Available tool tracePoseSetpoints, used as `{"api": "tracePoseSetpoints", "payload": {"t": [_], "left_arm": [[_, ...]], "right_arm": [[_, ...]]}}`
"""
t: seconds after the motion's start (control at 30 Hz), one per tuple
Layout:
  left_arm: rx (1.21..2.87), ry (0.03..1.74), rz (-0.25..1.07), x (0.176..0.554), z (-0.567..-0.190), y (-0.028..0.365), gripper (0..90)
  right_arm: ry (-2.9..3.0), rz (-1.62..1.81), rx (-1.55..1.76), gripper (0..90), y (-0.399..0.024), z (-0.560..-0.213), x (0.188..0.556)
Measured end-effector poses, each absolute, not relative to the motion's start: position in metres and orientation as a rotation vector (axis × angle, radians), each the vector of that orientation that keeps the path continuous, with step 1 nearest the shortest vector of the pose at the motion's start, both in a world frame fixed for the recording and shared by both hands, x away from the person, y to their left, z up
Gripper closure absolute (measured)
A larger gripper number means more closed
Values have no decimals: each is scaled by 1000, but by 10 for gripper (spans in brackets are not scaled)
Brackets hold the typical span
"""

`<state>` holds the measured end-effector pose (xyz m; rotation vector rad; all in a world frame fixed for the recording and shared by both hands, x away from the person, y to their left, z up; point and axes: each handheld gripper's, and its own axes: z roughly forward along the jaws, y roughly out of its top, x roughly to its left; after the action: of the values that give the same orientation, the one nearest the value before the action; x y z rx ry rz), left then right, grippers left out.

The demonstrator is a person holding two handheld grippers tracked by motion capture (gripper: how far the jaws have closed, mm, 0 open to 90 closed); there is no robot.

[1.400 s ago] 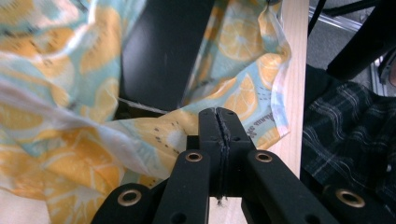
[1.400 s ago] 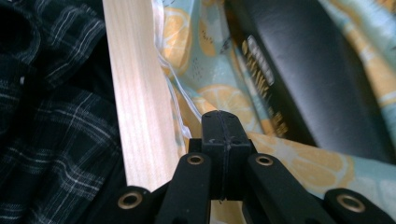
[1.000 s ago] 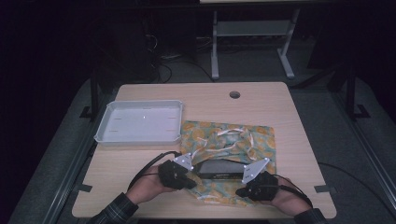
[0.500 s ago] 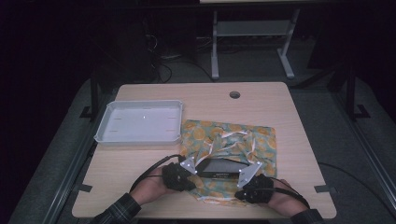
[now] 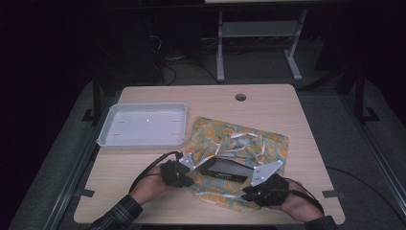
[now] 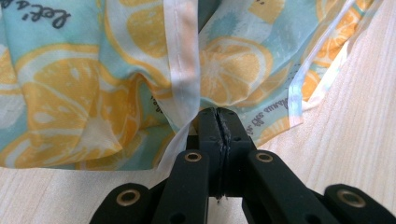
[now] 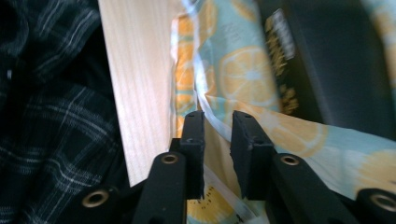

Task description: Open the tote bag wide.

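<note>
The left claw (image 6: 218, 114) is pressed together, pinching the white-hemmed edge of the lemon-print cloth bag (image 5: 239, 143) at its near left side. The right claw (image 7: 218, 122) has just been opening: its jaws stand slightly apart with the bag's hem running loosely between them, no longer pressed. In the high view the left claw (image 5: 187, 162) and the right claw (image 5: 262, 173) sit at either end of a black box (image 5: 224, 168), which lies across the bag's mouth at the near middle of the wooden surface (image 5: 316, 143). The box looks partly tucked into the fabric, so the packing seems well begun but not finished: cloth has yet to cover it fully. A white tray (image 5: 143, 125) sits apart at far left.
</note>
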<state>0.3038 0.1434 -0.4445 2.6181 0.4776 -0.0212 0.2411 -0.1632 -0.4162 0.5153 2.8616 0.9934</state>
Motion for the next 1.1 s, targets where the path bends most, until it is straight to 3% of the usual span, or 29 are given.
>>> {"api": "tracePoseSetpoints", "payload": {"t": [0.53, 1.1], "left_arm": [[2610, 497, -41, 304, -445, 144, 877], [2613, 493, -29, 303, -444, 144, 877]], "right_arm": [[2590, 1067, 754, 601, -202, -371, 270], [2718, 1012, 787, 654, -164, -398, 314]]}}
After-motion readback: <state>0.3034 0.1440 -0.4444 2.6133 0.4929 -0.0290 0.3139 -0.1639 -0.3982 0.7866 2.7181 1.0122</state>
